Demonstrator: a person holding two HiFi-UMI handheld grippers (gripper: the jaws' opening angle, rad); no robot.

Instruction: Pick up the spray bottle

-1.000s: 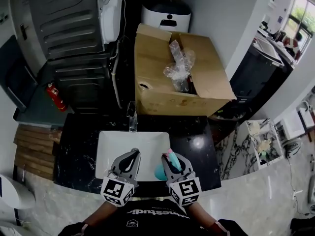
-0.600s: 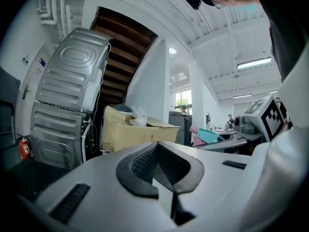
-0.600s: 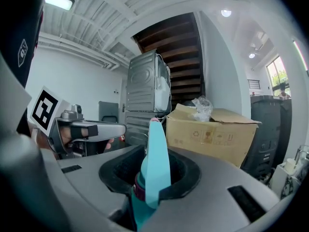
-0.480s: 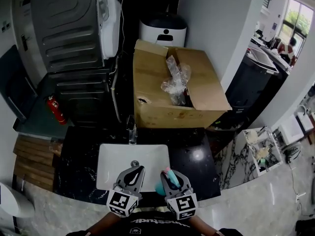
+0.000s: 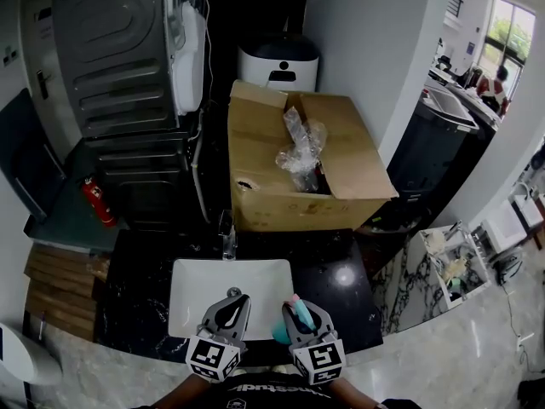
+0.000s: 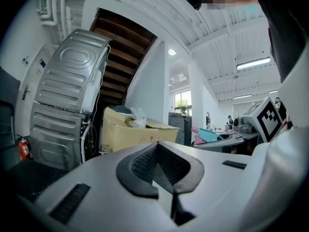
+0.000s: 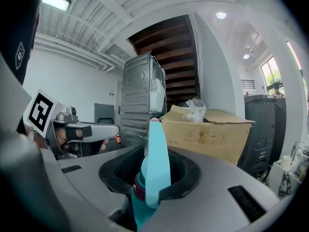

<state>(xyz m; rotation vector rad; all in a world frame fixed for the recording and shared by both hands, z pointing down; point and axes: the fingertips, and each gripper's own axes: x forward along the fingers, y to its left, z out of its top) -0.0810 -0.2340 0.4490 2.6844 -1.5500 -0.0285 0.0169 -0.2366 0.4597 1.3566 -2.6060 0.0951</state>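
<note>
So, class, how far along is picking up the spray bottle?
Done: the right gripper is clamped on the teal spray bottle. In hand: it holds it beside the white sink; the left gripper is shut, empty. Left: little, though clearance above the counter is unclear.

Identify the spray bottle (image 7: 153, 173) by its teal body, pink tip and dark maroon collar. The left gripper (image 6: 157, 148) and right gripper (image 7: 155, 151) are both pale grey with black ribbed pads (image 6: 141, 164), and each carries a marker cube (image 5: 211, 358) printed in black-and-white squares (clearest in the head view). Around them you will see a white basin (image 5: 194, 284) in a black counter (image 5: 140, 271) flecked with pale veining, a plain brown cardboard box (image 5: 266, 190), a red fire extinguisher (image 5: 98, 201) and a ribbed silver-grey machine (image 5: 111, 54).
</note>
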